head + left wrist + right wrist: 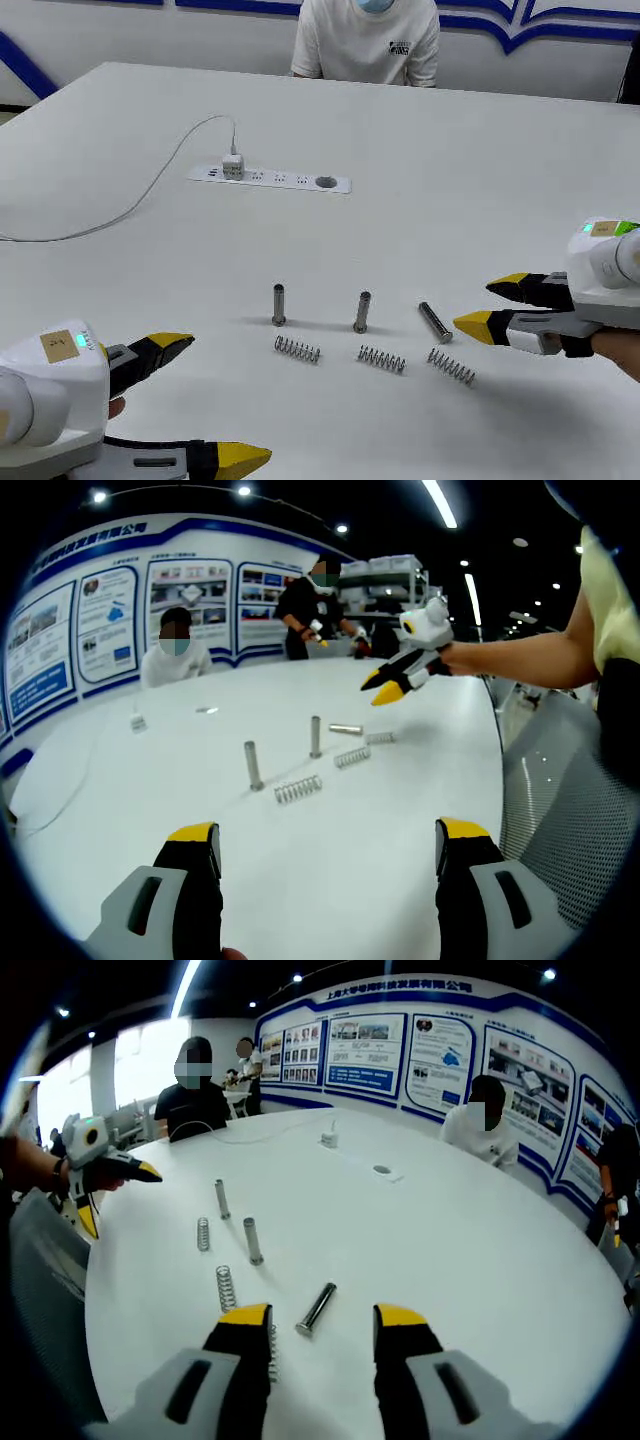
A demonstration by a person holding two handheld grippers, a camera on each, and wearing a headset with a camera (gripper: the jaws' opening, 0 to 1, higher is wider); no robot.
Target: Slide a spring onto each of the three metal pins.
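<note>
Right gripper (322, 1318) jaws spread, empty; fallen pin (316, 1308) just ahead, between tips; nearest spring (272, 1345) beside one jaw; left gripper (325, 832) jaws spread, empty, upright pin (252, 765) well ahead; likely best: pinch fallen pin mid-shaft, stand it upright, then thread spring along axis

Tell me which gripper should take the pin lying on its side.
Right. The right gripper hangs open beside the lying pin, which shows between its jaws in its view; the left gripper is farther off.
</note>
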